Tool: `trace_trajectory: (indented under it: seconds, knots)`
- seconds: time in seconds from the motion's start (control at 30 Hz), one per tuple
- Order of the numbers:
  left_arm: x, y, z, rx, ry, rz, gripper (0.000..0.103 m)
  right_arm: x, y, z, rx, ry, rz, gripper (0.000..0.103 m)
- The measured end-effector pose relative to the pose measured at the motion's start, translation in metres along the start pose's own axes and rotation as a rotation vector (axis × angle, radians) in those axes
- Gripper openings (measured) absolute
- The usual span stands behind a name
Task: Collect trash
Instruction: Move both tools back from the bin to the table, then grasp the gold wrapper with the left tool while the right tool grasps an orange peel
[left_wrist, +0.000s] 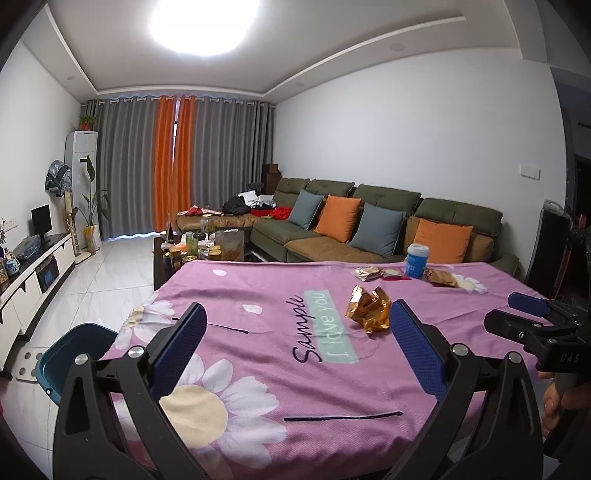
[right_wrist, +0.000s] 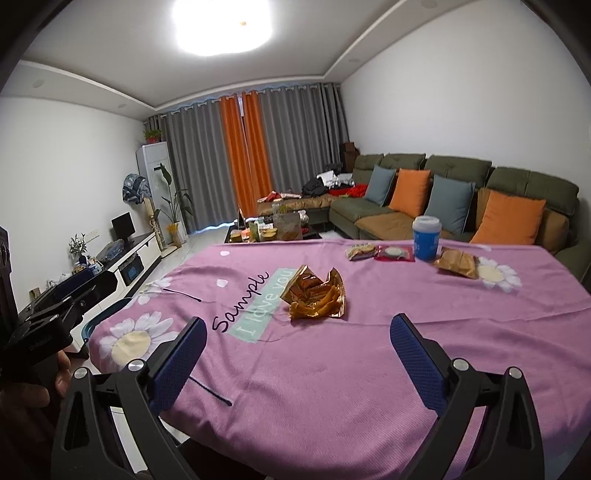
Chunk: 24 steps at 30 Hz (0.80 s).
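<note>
A crumpled gold foil wrapper (left_wrist: 369, 308) (right_wrist: 317, 297) lies mid-table on the pink flowered cloth (left_wrist: 266, 369) (right_wrist: 332, 369). At the far edge sit a blue and white cup (left_wrist: 417, 259) (right_wrist: 426, 238), a pale snack packet (left_wrist: 366, 273) (right_wrist: 360, 252), a red packet (right_wrist: 393, 253) and a brown packet (left_wrist: 439, 277) (right_wrist: 455, 263). My left gripper (left_wrist: 297, 347) is open over the cloth, the gold wrapper just ahead of its right finger. My right gripper (right_wrist: 298, 362) is open, the wrapper a short way ahead between its fingers. Each gripper also shows at the other view's edge.
A teal bin (left_wrist: 72, 354) (right_wrist: 105, 317) stands on the floor by the table's left corner. Behind the table are a cluttered coffee table (left_wrist: 199, 247), a green sofa (left_wrist: 388, 221) with cushions, and a white TV cabinet (left_wrist: 33, 280) at left. A hand (left_wrist: 554, 402) holds the right gripper's handle.
</note>
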<state>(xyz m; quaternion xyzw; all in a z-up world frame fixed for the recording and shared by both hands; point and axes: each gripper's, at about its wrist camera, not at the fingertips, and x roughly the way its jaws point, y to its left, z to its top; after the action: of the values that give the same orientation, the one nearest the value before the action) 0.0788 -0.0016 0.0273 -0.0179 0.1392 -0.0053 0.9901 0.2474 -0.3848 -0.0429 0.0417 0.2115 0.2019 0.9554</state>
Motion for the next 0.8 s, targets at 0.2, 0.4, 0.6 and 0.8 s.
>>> trace_trajectory:
  seconds: [0.2, 0.4, 0.6, 0.8]
  knots:
    - [0.044, -0.004, 0.007, 0.045, 0.039, -0.042, 0.097, 0.037, -0.009, 0.01, 0.028, 0.053, 0.008, 0.094]
    - [0.099, -0.012, 0.02, 0.077, 0.068, -0.087, 0.097, 0.092, -0.023, 0.018, 0.075, 0.14, 0.023, 0.083]
    - [0.158, -0.022, 0.028, 0.096, 0.143, -0.137, 0.097, 0.141, -0.037, 0.024, 0.124, 0.226, 0.048, 0.068]
    - [0.212, -0.033, 0.027, 0.1, 0.234, -0.196, 0.097, 0.177, -0.048, 0.024, 0.177, 0.303, 0.082, 0.054]
